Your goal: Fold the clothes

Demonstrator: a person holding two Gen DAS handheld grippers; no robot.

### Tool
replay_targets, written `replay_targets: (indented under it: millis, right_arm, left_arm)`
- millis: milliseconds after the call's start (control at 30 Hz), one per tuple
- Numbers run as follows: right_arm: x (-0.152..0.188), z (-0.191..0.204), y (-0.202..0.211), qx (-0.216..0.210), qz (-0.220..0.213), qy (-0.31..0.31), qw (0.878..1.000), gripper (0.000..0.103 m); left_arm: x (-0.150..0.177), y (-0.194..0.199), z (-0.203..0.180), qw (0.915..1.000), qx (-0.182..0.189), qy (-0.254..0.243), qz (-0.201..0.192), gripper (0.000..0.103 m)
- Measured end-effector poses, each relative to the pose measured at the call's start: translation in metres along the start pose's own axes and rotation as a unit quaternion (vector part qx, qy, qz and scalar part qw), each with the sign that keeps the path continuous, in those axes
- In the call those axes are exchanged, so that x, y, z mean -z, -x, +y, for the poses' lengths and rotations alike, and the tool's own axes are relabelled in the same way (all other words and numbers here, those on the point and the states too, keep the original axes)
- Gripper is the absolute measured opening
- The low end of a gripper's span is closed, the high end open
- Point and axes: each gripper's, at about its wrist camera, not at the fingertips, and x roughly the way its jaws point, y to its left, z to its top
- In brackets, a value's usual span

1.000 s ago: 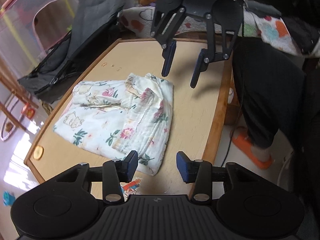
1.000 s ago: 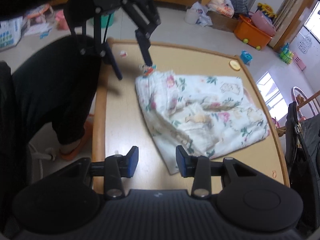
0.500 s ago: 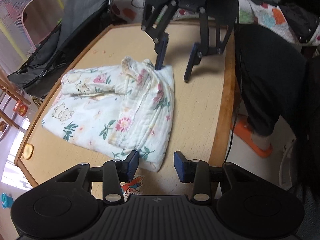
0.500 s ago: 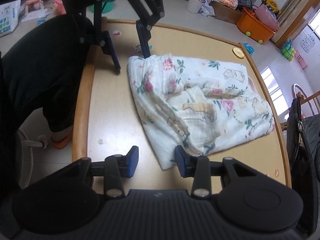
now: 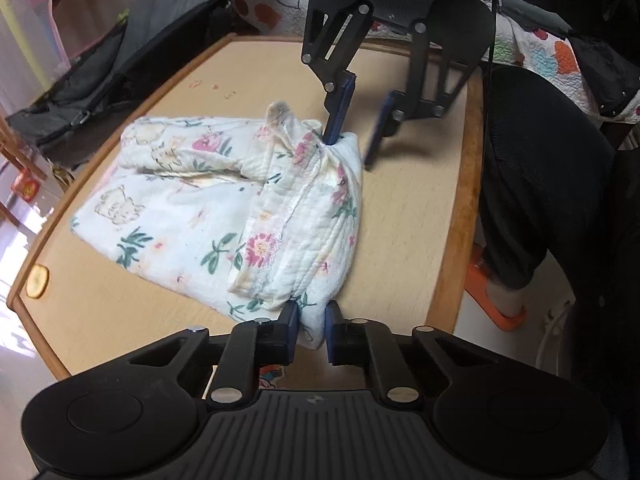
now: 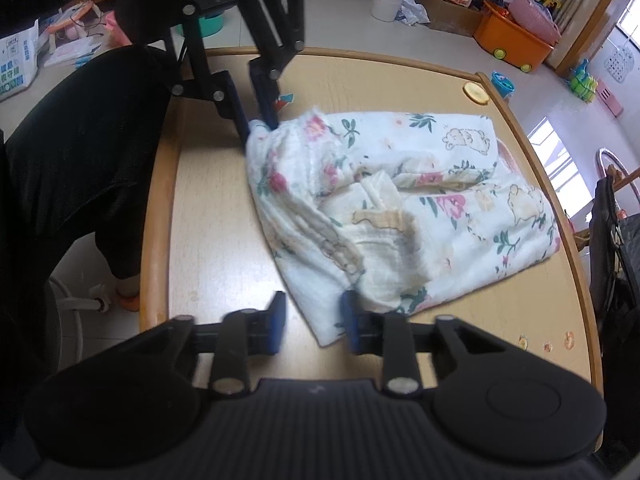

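Observation:
A white quilted garment (image 5: 208, 208) with flowers and bears lies roughly folded on the wooden table (image 5: 408, 208). My left gripper (image 5: 312, 330) has its jaws closing, and its pads pinch the garment's near corner. In the right wrist view this gripper (image 6: 260, 130) stands at the far corner of the garment (image 6: 420, 184). My right gripper (image 6: 314, 324) is also closing, blurred. The other corner lies between its pads, and the left pad still stands clear of the cloth. From the left wrist view, the right gripper (image 5: 350, 152) points down at the far corner.
A person's leg in black trousers (image 5: 532, 184) and an orange slipper (image 5: 496, 312) are beside the table's edge. A dark folded seat (image 5: 140, 40) stands behind the table. A yellow disc (image 6: 476, 92) lies on the table's corner. An orange bin (image 6: 516, 44) sits on the floor.
Both grippers came down onto the garment's edge nearest the person. The left jaws closed on one corner, and the right jaws narrowed around the other corner.

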Motion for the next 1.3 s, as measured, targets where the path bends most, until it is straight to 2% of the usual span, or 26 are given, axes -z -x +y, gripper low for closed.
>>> replay_targets:
  millis: [33,67,267,667,867,1033,1133,1300]
  right_arm:
    - [0.0,-0.001,0.0,0.003,0.0,0.001,1.0,0.012]
    - [0.001,-0.001,-0.001,0.007,0.0,0.002,1.0,0.01]
    - [0.0,0.001,0.002,0.009,-0.002,0.005,1.0,0.005]
    - [-0.001,0.017,0.036,-0.005,-0.011,-0.006,1.0,0.005]
    - [-0.003,0.032,0.048,-0.04,-0.003,-0.006,0.999,0.005]
    - [-0.005,0.022,0.06,-0.045,-0.022,-0.034,0.998,0.005]
    - [-0.002,0.01,0.06,-0.054,-0.028,-0.064,0.996,0.005]
    - [0.006,-0.01,0.054,-0.068,-0.037,-0.117,0.99,0.005]
  left_arm:
    - [0.0,-0.001,0.0,1.0,-0.001,0.001,0.001,0.014]
    - [0.0,-0.001,0.0,1.0,-0.003,0.004,0.0,0.014]
    - [0.003,0.0,0.0,0.9998,-0.004,0.017,-0.008,0.013]
    - [-0.003,0.031,-0.018,0.9993,0.01,0.022,-0.027,0.012]
    - [-0.007,0.047,-0.033,0.9989,0.023,0.025,-0.031,0.012]
    - [-0.013,0.06,-0.034,0.9982,0.003,0.042,-0.042,0.012]
    - [-0.011,0.062,-0.023,0.9961,-0.021,0.073,-0.044,0.012]
    - [-0.008,0.058,-0.008,0.9921,-0.033,0.112,-0.045,0.012]
